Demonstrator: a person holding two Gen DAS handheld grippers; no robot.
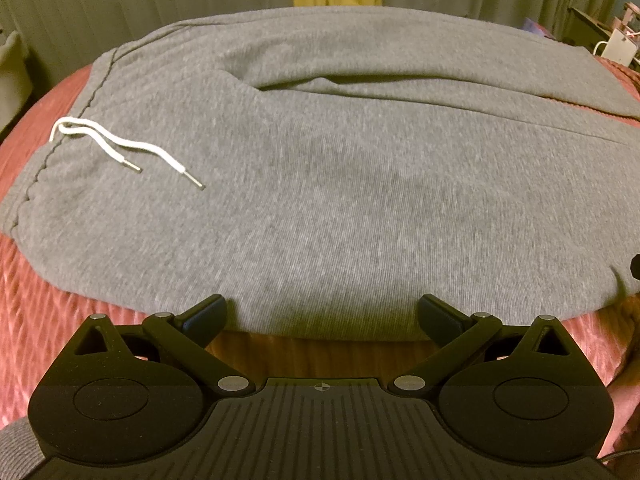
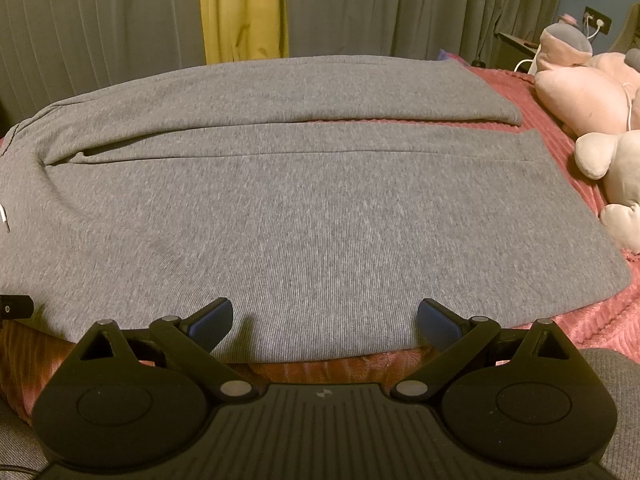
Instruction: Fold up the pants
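**Grey pants lying flat on the bed, both tongs spread wide at the near edge**

The grey pants (image 1: 320,184) are lying spread out across a pink ribbed bedspread (image 1: 36,320), filling most of the frame in both wrist views. In the left wrist view the waistband is sitting at the left of the frame, and a white drawstring (image 1: 120,146) is trailing from it across the cloth, its two metal tips pointing toward the lower right. In the right wrist view the pants (image 2: 304,216) are showing their two legs side by side, running toward the right of the frame, with a crease between them in the upper half of the picture and the leg ends stopping short of the right edge.

The left tongs (image 1: 322,316) are standing wide open at the bottom centre of the frame, holding nothing; the near hem of the pants is lying between the two fingers. The right tongs (image 2: 325,320) are likewise gaping fully and gripping nothing, with the near edge of the cloth lying in the gap.

Grey curtains (image 2: 400,8) and a yellow curtain (image 2: 244,12) are hanging across the top of the frame. Plush toys (image 2: 592,92) are resting on the bedspread at the right edge of the right wrist view.
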